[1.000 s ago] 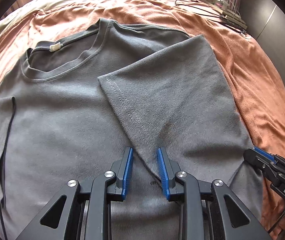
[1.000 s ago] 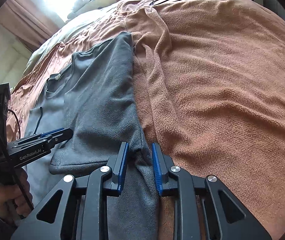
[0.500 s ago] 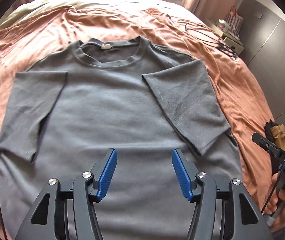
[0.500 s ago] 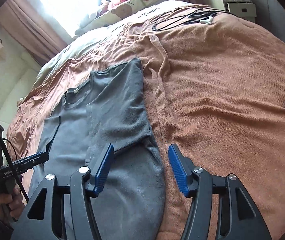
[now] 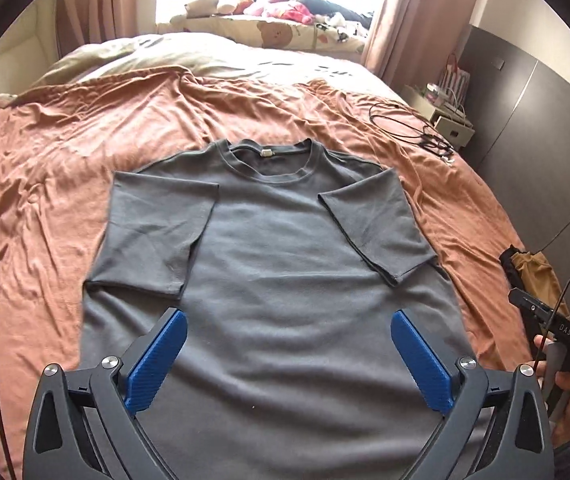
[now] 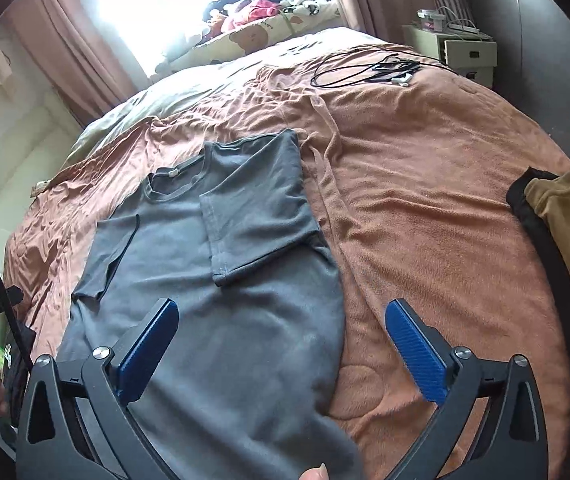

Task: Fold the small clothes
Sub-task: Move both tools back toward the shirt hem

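A grey T-shirt [image 5: 277,264] lies flat on the bed, collar away from me, both short sleeves folded inward onto the body. It also shows in the right wrist view [image 6: 221,280]. My left gripper [image 5: 285,352] is open wide and empty, held above the shirt's lower middle. My right gripper [image 6: 281,340] is open wide and empty, above the shirt's right edge. The right gripper also appears at the right edge of the left wrist view [image 5: 557,328], held in a hand.
An orange-brown blanket [image 5: 65,168] covers the bed. Black cables [image 5: 413,124] lie at the far right. A tan and black garment [image 6: 565,224] lies at the bed's right side. A nightstand [image 6: 461,48] stands beyond. Pillows and plush toys [image 5: 277,8] sit under the window.
Both grippers opened, let go of the right sleeve and shirt edge, and pulled back and up. The sleeve now lies folded on the shirt body.
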Available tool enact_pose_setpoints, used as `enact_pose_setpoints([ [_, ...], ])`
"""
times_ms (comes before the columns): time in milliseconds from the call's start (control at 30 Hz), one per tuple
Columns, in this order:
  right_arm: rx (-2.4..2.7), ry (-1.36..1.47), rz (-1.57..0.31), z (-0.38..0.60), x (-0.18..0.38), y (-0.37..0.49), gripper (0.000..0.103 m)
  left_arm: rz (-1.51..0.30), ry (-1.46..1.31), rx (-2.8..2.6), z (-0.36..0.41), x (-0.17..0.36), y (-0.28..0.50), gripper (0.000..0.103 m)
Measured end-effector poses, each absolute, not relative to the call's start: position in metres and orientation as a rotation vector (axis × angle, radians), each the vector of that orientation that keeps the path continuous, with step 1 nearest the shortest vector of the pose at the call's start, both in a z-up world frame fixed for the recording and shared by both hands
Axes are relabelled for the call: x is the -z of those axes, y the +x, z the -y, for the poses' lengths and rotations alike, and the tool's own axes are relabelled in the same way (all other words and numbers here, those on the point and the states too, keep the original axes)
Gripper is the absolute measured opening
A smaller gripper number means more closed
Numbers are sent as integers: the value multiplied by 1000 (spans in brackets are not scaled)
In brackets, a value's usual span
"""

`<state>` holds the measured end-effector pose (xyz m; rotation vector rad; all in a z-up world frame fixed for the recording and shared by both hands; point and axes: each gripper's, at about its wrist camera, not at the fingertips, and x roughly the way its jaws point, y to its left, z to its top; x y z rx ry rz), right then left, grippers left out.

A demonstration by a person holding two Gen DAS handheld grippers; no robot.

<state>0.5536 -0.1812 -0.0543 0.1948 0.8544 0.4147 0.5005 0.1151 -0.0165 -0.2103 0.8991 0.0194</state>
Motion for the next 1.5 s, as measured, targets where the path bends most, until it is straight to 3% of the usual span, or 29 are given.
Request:
enact_pose_setpoints([
  [1500, -438, 122, -684, 297, -4, 284, 103, -665, -292, -155, -189, -14, 157, 101],
])
